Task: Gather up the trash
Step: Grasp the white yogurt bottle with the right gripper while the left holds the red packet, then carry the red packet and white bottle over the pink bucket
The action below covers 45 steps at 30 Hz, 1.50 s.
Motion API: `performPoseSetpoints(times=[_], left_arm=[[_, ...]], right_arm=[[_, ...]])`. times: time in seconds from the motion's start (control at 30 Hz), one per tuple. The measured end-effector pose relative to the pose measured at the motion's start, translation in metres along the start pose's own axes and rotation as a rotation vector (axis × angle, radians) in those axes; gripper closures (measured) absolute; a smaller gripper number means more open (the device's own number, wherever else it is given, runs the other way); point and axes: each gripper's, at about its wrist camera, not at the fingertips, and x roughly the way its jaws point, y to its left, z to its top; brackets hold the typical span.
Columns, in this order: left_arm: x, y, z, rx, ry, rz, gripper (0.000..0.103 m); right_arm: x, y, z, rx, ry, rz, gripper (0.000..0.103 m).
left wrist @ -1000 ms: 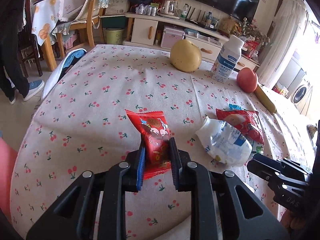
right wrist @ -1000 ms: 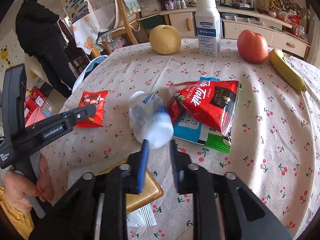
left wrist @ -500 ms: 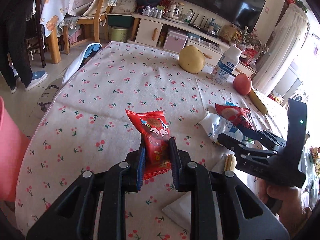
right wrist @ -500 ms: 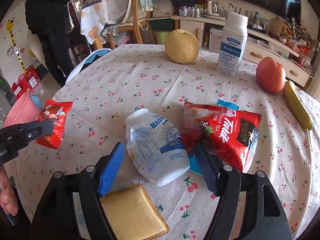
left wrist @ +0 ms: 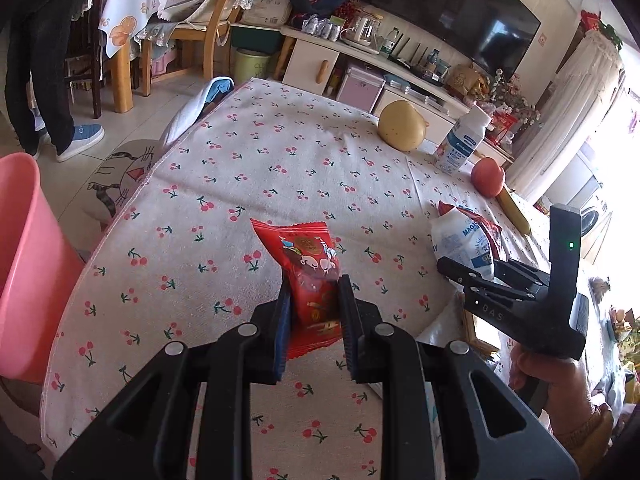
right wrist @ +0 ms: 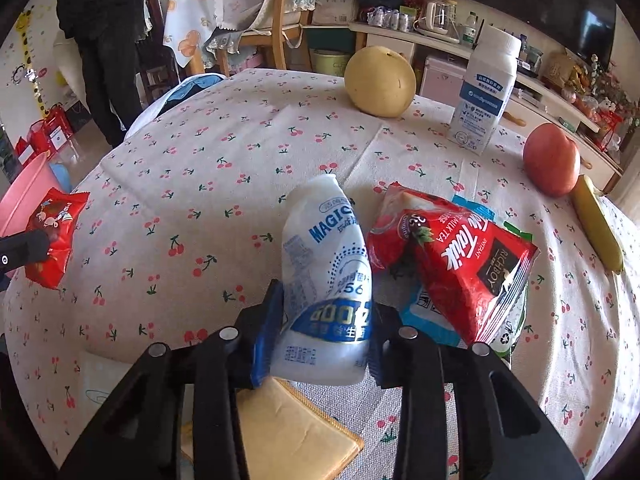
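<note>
I had the left gripper [left wrist: 313,300] pinching a red snack wrapper [left wrist: 310,280], its pads pressed on the lower half. The wrapper stood nearly upright above the near part of the bench [left wrist: 248,152], long axis running from the pads up and slightly left, crimped top edge pointing to the far side. A pink bucket [left wrist: 28,264] sat off the bench's left edge, just beside it.

My right gripper [right wrist: 326,320] was closing on a crumpled white plastic bottle [right wrist: 326,264], and the pads already pressed its flat base end. The bottle's long axis ran away from me, its squashed neck pointing to the far side and leaning a little left. Touching its right side lay a red milk tea packet [right wrist: 460,256] on top of a blue and green wrapper [right wrist: 424,312]. Under the gripper I saw a yellow pad [right wrist: 288,432].

Farther off stood a pear [right wrist: 380,82], an upright milk bottle [right wrist: 482,92], an apple [right wrist: 552,160] and a banana [right wrist: 598,224] at the far right. A person in dark clothes [right wrist: 104,40] stood beyond the bench, far left.
</note>
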Motion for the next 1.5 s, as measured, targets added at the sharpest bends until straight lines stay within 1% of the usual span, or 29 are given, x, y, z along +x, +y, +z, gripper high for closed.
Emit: performPoseSetpoints(times=[0.3,0.43,0.63,0.7,0.77,0.83,0.87,0.93,1.0,1.03,1.1,1.13,1.17,1.2,1.23,1.3,1.37,1.5], left_arm=[[-0.006,0.017,0.006,-0.02,-0.025,-0.022,0.079],[-0.003,0.024,0.006,-0.038,-0.004,-0.033,0.079],[-0.004,0.034,0.007,-0.051,0.006,-0.052,0.08],[-0.002,0.034,0.006,-0.041,0.03,-0.069,0.079],[0.005,0.03,0.004,-0.027,0.06,-0.051,0.069],[0.012,0.023,0.001,-0.007,0.076,-0.031,0.054],[0.015,0.018,0.0,0.012,0.077,-0.015,0.052],[0.025,0.009,-0.003,0.055,0.089,0.04,0.037],[0.036,0.002,-0.006,0.081,0.108,0.082,0.035],[0.041,0.001,-0.007,0.089,0.116,0.099,0.035],[0.043,-0.002,-0.006,0.114,0.096,0.142,0.037],[0.043,-0.002,-0.006,0.118,0.094,0.151,0.047],[0.043,-0.002,-0.006,0.121,0.087,0.171,0.052],[0.043,-0.001,-0.006,0.128,0.088,0.174,0.066],[0.042,-0.001,-0.006,0.13,0.087,0.177,0.068],[0.038,0.002,-0.006,0.119,0.088,0.158,0.07],[0.032,0.005,-0.004,0.103,0.07,0.15,0.072],[0.013,0.016,0.003,0.056,0.017,0.12,0.078]], right_arm=[[-0.021,0.021,-0.003,-0.004,-0.057,-0.006,0.065],[-0.031,0.033,-0.003,0.008,-0.074,0.004,0.065],[-0.044,0.05,-0.003,0.032,-0.088,0.042,0.065],[-0.047,0.057,-0.002,0.031,-0.09,0.043,0.065],[-0.05,0.062,-0.001,0.035,-0.096,0.042,0.065],[-0.054,0.066,-0.001,0.04,-0.104,0.048,0.065],[-0.056,0.068,-0.001,0.038,-0.108,0.046,0.065],[-0.059,0.071,-0.001,0.032,-0.111,0.046,0.065],[-0.061,0.073,-0.002,0.031,-0.111,0.048,0.065],[-0.062,0.074,-0.003,0.031,-0.11,0.048,0.065],[-0.063,0.075,-0.006,0.031,-0.107,0.046,0.065],[-0.062,0.076,-0.008,0.032,-0.104,0.045,0.065],[-0.063,0.076,-0.009,0.034,-0.102,0.043,0.065],[-0.064,0.075,-0.01,0.036,-0.101,0.043,0.065],[-0.065,0.075,-0.01,0.04,-0.102,0.043,0.065],[-0.067,0.077,-0.011,0.044,-0.105,0.045,0.065],[-0.07,0.08,-0.011,0.045,-0.108,0.051,0.065],[-0.073,0.092,-0.01,0.037,-0.112,0.074,0.065]])
